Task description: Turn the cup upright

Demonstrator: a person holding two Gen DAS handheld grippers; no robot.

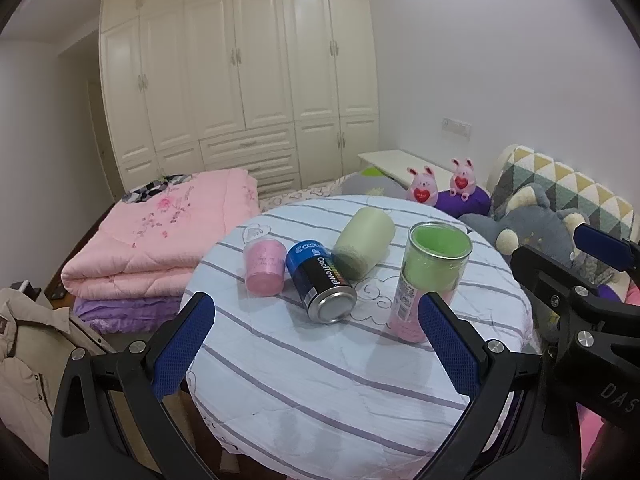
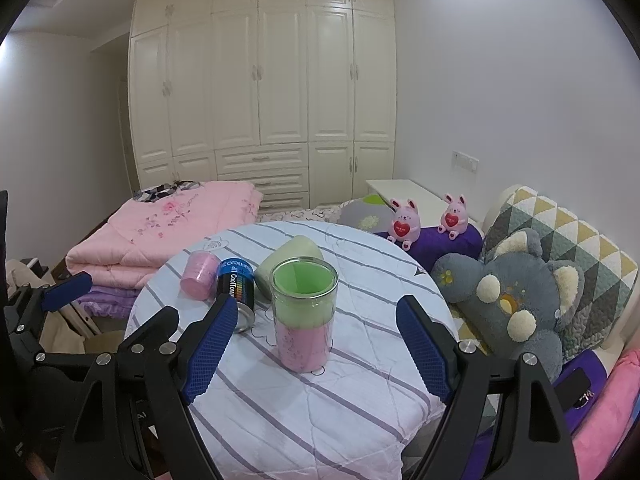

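A clear cup (image 1: pixel 428 280) (image 2: pixel 304 312) with green and pink filling stands upright on the round striped table (image 1: pixel 320 380) (image 2: pixel 300 400). A pale green cup (image 1: pixel 364 246) (image 2: pixel 292 260), a blue-black can (image 1: pixel 322 284) (image 2: pixel 238 290) and a small pink cup (image 1: pixel 264 266) (image 2: pixel 198 274) lie on their sides behind it. My left gripper (image 1: pixel 316 348) is open and empty, in front of the can. My right gripper (image 2: pixel 316 352) is open and empty, its fingers either side of the upright cup and nearer than it.
A folded pink quilt (image 1: pixel 160 236) lies on the bed to the left. Two pink plush bunnies (image 2: pixel 404 224), a grey plush toy (image 2: pixel 512 304) and a patterned cushion (image 2: pixel 560 232) sit to the right. A white wardrobe (image 1: pixel 240 72) stands at the back.
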